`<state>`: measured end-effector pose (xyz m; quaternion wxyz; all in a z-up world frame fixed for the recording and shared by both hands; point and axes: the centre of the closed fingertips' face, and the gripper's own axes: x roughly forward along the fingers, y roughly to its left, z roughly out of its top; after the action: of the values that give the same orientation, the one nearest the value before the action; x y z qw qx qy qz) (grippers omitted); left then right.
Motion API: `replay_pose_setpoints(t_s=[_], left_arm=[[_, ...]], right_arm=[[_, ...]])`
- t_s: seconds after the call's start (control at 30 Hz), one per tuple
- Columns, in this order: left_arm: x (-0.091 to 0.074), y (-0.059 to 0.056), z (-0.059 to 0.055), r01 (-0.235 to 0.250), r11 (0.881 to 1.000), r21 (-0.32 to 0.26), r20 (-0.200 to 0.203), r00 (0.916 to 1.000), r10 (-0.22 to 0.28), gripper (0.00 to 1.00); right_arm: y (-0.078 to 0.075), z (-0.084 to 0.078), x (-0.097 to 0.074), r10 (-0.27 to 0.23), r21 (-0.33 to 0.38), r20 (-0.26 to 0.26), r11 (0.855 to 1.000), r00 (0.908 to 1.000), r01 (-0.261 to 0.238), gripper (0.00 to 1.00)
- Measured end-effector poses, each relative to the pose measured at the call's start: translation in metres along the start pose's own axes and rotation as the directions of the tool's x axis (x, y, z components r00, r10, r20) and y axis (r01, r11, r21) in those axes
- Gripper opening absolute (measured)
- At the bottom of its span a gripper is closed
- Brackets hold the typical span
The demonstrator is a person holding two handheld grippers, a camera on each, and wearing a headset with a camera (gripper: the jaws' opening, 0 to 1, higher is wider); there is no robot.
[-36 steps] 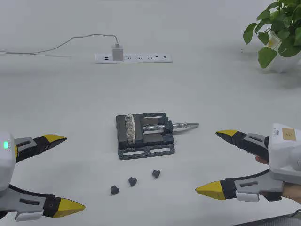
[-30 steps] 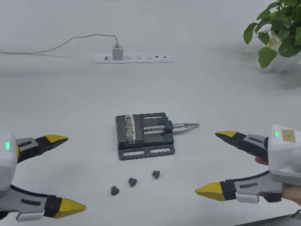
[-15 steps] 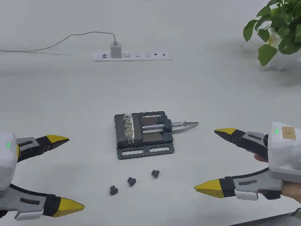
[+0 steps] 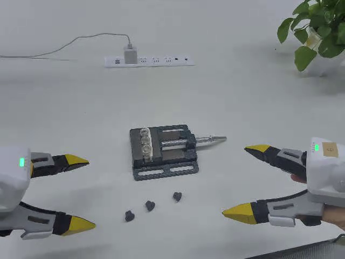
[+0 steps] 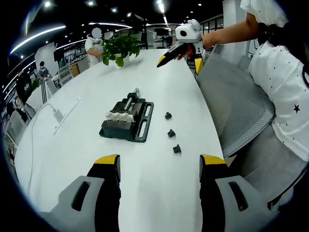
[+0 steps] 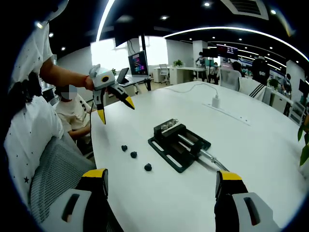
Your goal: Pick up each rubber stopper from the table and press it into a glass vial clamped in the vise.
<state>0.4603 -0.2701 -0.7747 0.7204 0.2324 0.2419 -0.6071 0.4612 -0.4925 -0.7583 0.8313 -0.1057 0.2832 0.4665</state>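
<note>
A dark vise (image 4: 163,152) sits mid-table with three glass vials (image 4: 145,143) clamped in a row at its left end; its screw handle points right. In front of it lie three black rubber stoppers (image 4: 150,205) in a loose line. The vise (image 5: 127,118) and stoppers (image 5: 170,133) also show in the left gripper view, and the vise (image 6: 181,143) and stoppers (image 6: 133,154) in the right gripper view. My left gripper (image 4: 81,192) hovers open at the lower left, nothing between its yellow tips. My right gripper (image 4: 253,181) hovers open at the lower right, wide and holding nothing.
A white power strip (image 4: 149,61) with a plugged charger and cable lies at the back. A potted plant (image 4: 315,33) stands at the far right corner. A mesh chair (image 5: 236,111) and the person's body are beside the table edge.
The head camera has shifted a little. My left gripper has moved slightly inward to the right with its jaws a bit narrower. The right gripper, vise and stoppers are unchanged.
</note>
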Motion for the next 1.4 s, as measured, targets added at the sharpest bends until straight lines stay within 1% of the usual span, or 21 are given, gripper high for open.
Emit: replay_pose_setpoints(t_s=[0.1,0.2,0.3,0.33,0.37,0.43,0.47,0.53,0.57,0.63,0.7,0.77,0.83,0.9,0.93,1.07,1.1,1.13,1.2,1.27,1.4], left_arm=[[0.004,-0.003,0.002,0.043,0.997,0.059,-0.031,0.9987,-0.041,0.56],[0.010,-0.006,0.001,0.092,0.987,0.129,-0.072,0.9939,-0.084,0.48],[0.019,-0.011,-0.002,0.154,0.970,0.191,-0.124,0.9835,-0.132,0.42],[0.020,-0.012,-0.006,0.164,0.968,0.188,-0.149,0.9793,-0.137,0.42],[0.023,-0.013,-0.004,0.183,0.959,0.217,-0.144,0.9775,-0.154,0.41],[0.028,-0.015,-0.006,0.215,0.944,0.248,-0.173,0.9692,-0.175,0.38],[0.031,-0.017,-0.007,0.237,0.933,0.272,-0.190,0.9634,-0.189,0.37],[0.034,-0.018,-0.010,0.258,0.920,0.296,-0.214,0.9563,-0.199,0.34],[0.037,-0.019,-0.012,0.277,0.908,0.313,-0.232,0.9497,-0.210,0.32],[0.041,-0.020,-0.014,0.300,0.887,0.352,-0.259,0.9415,-0.216,0.29],[0.044,-0.020,-0.014,0.314,0.877,0.364,-0.268,0.9371,-0.224,0.26],[0.049,-0.022,-0.015,0.334,0.863,0.379,-0.276,0.9310,-0.239,0.23],[0.054,-0.022,-0.020,0.361,0.842,0.401,-0.300,0.9201,-0.252,0.22],[0.059,-0.024,-0.023,0.392,0.815,0.426,-0.322,0.9078,-0.269,0.21],[0.060,-0.026,-0.025,0.404,0.809,0.428,-0.329,0.9027,-0.277,0.18],[0.067,-0.029,-0.030,0.458,0.761,0.459,-0.360,0.8792,-0.312,0.13],[0.068,-0.029,-0.032,0.465,0.757,0.459,-0.368,0.8750,-0.315,0.13],[0.070,-0.029,-0.034,0.478,0.745,0.465,-0.376,0.8687,-0.322,0.13],[0.072,-0.029,-0.035,0.492,0.732,0.471,-0.385,0.8613,-0.332,0.12],[0.074,-0.028,-0.037,0.511,0.712,0.482,-0.399,0.8513,-0.341,0.11],[0.079,-0.029,-0.035,0.539,0.680,0.497,-0.412,0.8361,-0.362,0.09]], right_arm=[[-0.001,0.000,0.000,-0.004,0.001,0.001,1.000,1.0000,0.004,0.91],[0.000,0.000,0.000,-0.003,0.001,0.001,1.000,1.0000,0.003,0.91],[-0.001,0.000,-0.001,-0.006,0.001,0.002,1.000,1.0000,0.006,0.91],[-0.001,0.000,-0.001,-0.006,0.001,0.001,1.000,1.0000,0.006,0.90],[-0.001,0.000,-0.001,-0.007,0.002,0.001,1.000,1.0000,0.007,0.91],[-0.001,0.000,-0.001,-0.005,0.001,0.000,1.000,1.0000,0.005,0.90],[-0.001,-0.001,-0.001,-0.005,0.000,-0.003,1.000,1.0000,0.005,0.90],[-0.001,-0.001,-0.001,-0.005,-0.001,-0.004,1.000,1.0000,0.005,0.90],[-0.001,-0.001,-0.001,-0.006,0.000,-0.003,1.000,1.0000,0.006,0.90],[-0.001,-0.001,-0.002,-0.008,0.001,-0.001,1.000,1.0000,0.008,0.90],[-0.001,-0.002,-0.002,-0.010,0.003,-0.002,1.000,0.9999,0.010,0.90],[-0.001,-0.003,-0.003,-0.011,0.004,-0.002,1.000,0.9999,0.011,0.90],[-0.001,-0.003,-0.003,-0.011,0.005,-0.004,1.000,0.9999,0.011,0.90],[-0.001,-0.004,-0.004,-0.012,0.009,-0.003,1.000,0.9999,0.012,0.89],[-0.001,-0.004,-0.004,-0.014,0.010,-0.003,1.000,0.9999,0.014,0.89],[-0.001,-0.006,-0.006,-0.019,0.017,-0.002,1.000,0.9998,0.019,0.89],[-0.001,-0.007,-0.007,-0.021,0.018,-0.004,1.000,0.9998,0.021,0.89],[-0.001,-0.007,-0.007,-0.024,0.020,-0.005,1.000,0.9997,0.024,0.89],[-0.001,-0.007,-0.008,-0.028,0.025,-0.002,0.999,0.9996,0.028,0.89],[-0.002,-0.008,-0.010,-0.034,0.029,0.000,0.999,0.9994,0.034,0.89],[-0.002,-0.009,-0.010,-0.042,0.039,0.000,0.998,0.9991,0.042,0.89]])
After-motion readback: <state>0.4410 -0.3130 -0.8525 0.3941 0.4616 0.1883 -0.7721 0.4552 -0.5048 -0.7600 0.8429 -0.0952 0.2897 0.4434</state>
